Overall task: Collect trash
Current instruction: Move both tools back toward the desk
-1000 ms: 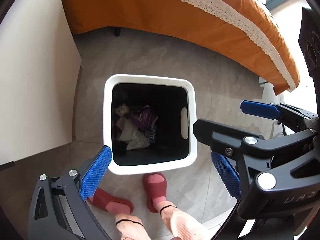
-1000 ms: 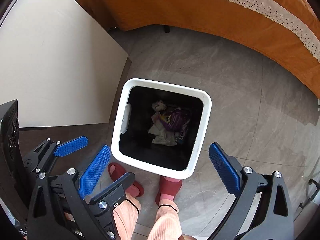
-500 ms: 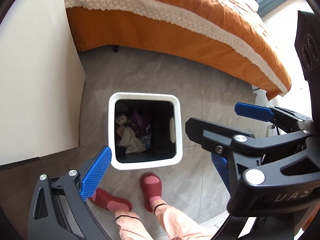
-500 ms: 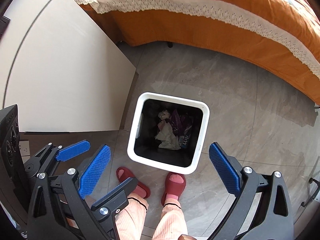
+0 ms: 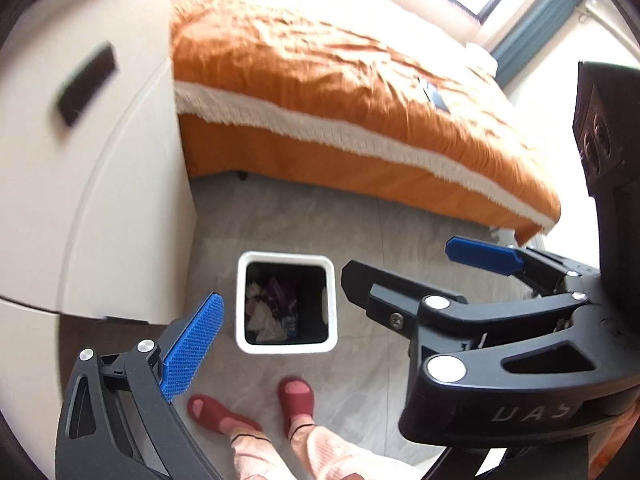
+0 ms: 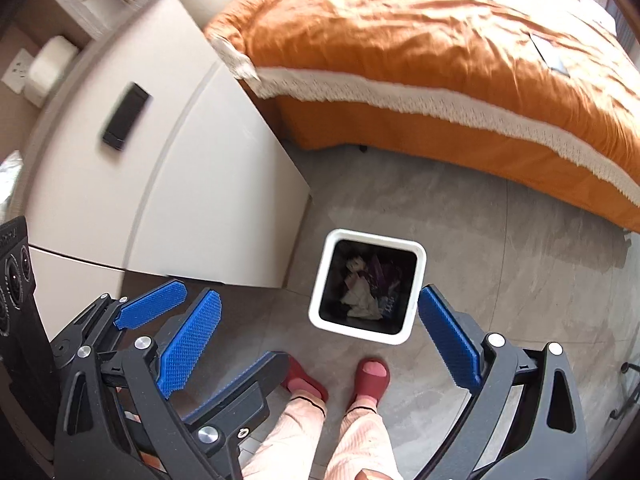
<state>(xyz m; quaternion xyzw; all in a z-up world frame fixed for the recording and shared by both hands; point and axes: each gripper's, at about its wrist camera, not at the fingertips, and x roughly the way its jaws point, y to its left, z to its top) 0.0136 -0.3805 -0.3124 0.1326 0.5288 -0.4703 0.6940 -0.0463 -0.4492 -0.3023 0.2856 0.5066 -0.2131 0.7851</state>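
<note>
A white square bin [image 5: 286,348] stands on the grey floor and holds crumpled paper and a purple wrapper [image 5: 280,292]. It also shows in the right wrist view [image 6: 414,292]. My left gripper [image 5: 304,344] is open and empty, high above the bin; its right finger is hidden behind the right gripper's body. My right gripper [image 6: 320,338] is open and empty, also high above the bin. The left gripper's blue pads [image 6: 150,308] show at the lower left of the right wrist view.
An orange bed [image 5: 360,92] with white lace trim fills the back. A white cabinet [image 5: 100,200] with a dark flat object [image 6: 124,116] on top stands to the left. The person's feet in red slippers [image 6: 372,376] are in front of the bin.
Both grippers have risen well away from the bin, which now looks much smaller. The bed top and cabinet top have come into view. Both grippers stay open.
</note>
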